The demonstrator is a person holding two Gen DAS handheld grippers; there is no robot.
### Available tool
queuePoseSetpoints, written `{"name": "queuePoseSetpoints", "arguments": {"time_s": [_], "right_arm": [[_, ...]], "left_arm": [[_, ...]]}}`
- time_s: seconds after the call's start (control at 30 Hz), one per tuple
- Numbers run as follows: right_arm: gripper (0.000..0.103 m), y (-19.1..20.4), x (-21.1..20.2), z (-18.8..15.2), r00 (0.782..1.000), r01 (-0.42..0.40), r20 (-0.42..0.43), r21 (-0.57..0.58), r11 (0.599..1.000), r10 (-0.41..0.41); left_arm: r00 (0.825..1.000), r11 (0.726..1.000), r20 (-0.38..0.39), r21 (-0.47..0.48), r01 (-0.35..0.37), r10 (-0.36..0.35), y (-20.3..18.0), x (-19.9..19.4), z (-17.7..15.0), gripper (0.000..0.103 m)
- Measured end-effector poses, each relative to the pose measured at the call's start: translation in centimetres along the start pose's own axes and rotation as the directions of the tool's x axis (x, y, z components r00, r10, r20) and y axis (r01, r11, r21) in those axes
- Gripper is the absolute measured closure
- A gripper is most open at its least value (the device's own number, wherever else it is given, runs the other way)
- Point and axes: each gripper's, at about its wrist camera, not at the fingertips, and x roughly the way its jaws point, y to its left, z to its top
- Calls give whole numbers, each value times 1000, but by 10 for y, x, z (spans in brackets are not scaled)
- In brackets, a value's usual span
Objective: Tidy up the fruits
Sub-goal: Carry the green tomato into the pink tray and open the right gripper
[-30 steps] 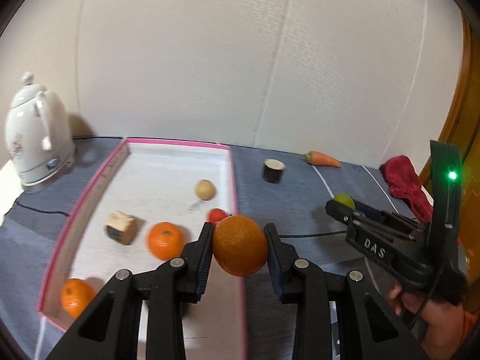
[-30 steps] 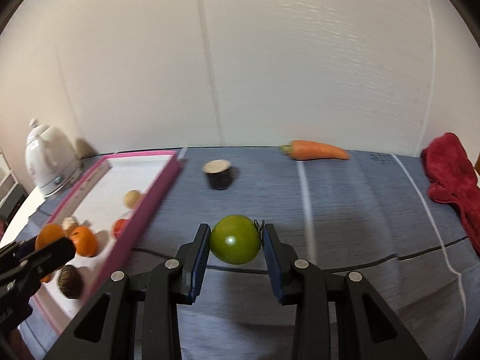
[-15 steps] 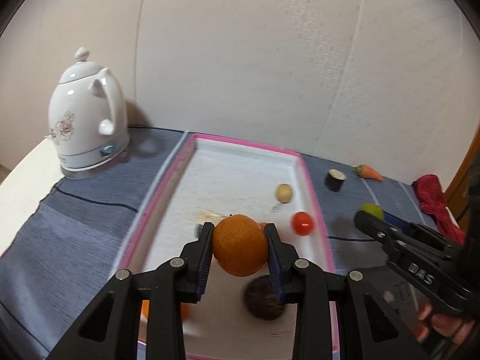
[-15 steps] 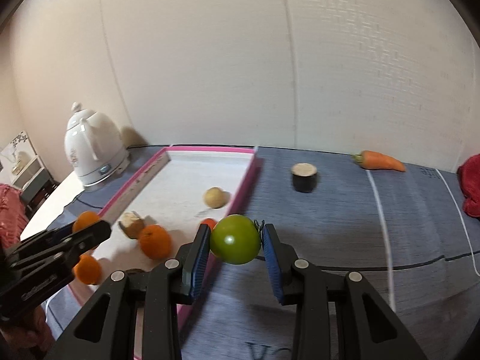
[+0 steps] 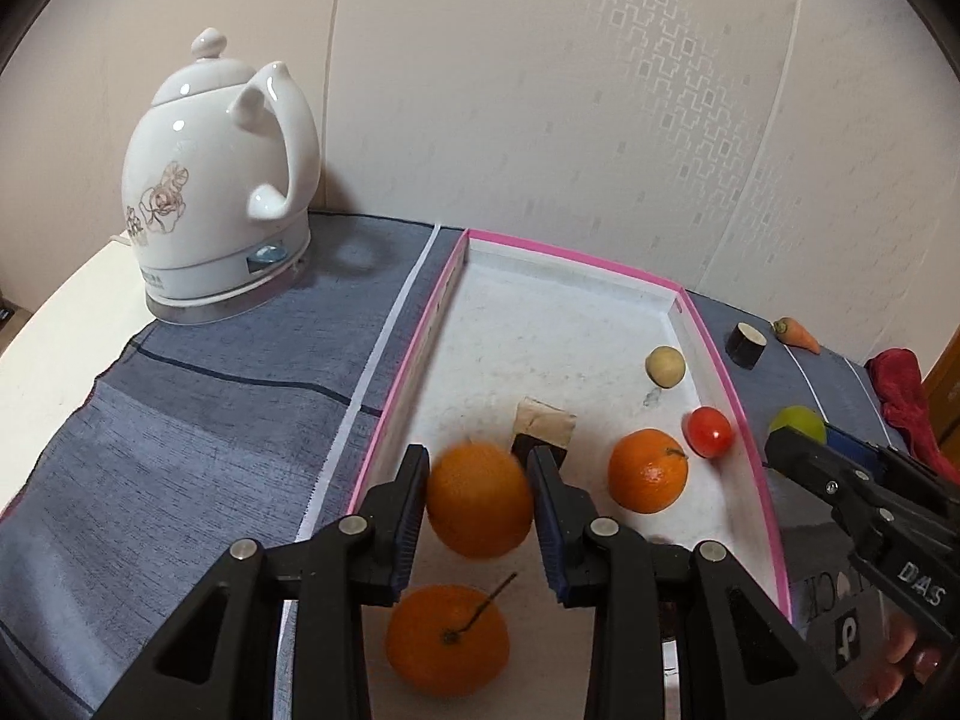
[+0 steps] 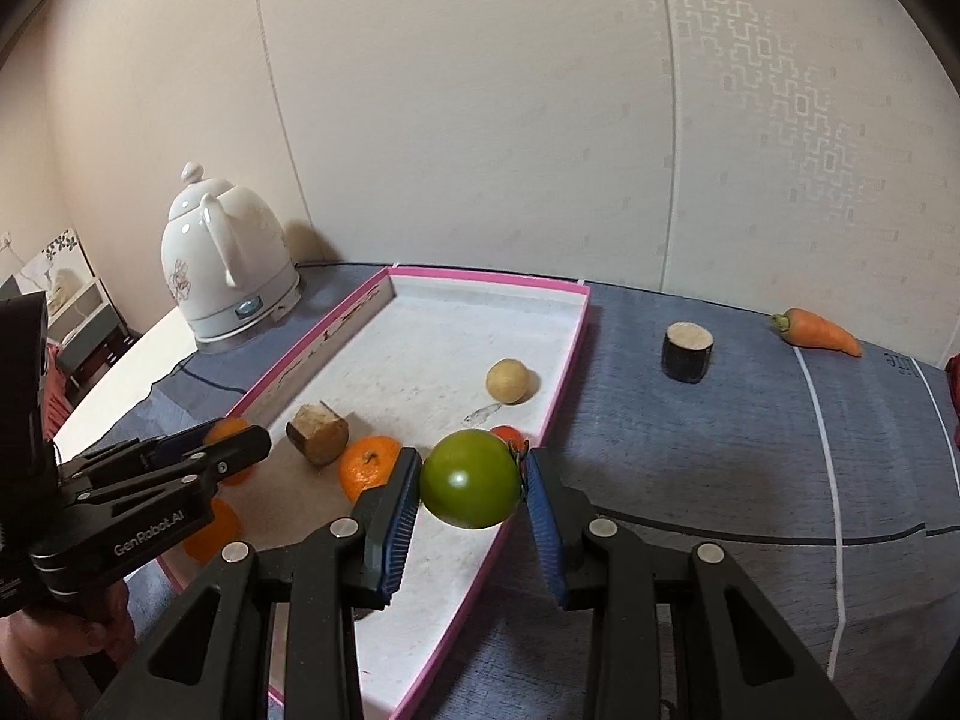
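Note:
My left gripper [image 5: 480, 504] is shut on an orange [image 5: 480, 501] and holds it above the near left part of the pink-rimmed white tray [image 5: 573, 258]. My right gripper [image 6: 470, 480] is shut on a green tomato [image 6: 470, 477] above the tray's right rim [image 6: 564, 378]. In the tray lie two other oranges [image 5: 648, 470] [image 5: 447, 639], a red tomato [image 5: 709, 432], a small potato [image 5: 665, 366] and a brown cut chunk [image 5: 543, 420].
A white electric kettle [image 5: 219, 192] stands left of the tray on the grey cloth. A dark cut eggplant piece [image 6: 688, 351], a carrot [image 6: 819, 333] and a red cloth [image 5: 903, 390] lie to the right of the tray.
Both grippers have swung left and forward with their fruit. The orange is now over the tray's near left part, and the green tomato has come over the tray's right rim.

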Motion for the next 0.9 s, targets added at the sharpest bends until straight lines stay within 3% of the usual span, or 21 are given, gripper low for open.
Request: {"name": "queuePoseSetpoints", "arguments": {"time_s": [0.2, 0.33, 0.43, 0.53, 0.9], "right_arm": [[67, 3, 1, -4, 1000, -11, -13, -6, 1000, 11], [67, 5, 2, -7, 1000, -18, -20, -10, 1000, 18], [67, 6, 2, -9, 999, -23, -27, -12, 1000, 22], [67, 7, 3, -11, 999, -28, -34, -16, 999, 27], [67, 14, 5, -14, 998, -33, -54, -39, 999, 31]], "left_arm": [[1000, 1000, 19, 9, 7, -7, -1, -6, -5, 64], [998, 1000, 57, 2, 1, -1, -1, -20, -11, 44], [997, 1000, 78, 15, -3, 2, -2, -29, -16, 42], [996, 999, 86, 33, -16, 13, -5, -36, -23, 32], [998, 999, 52, 19, -32, 31, -8, -48, -40, 25]]}}
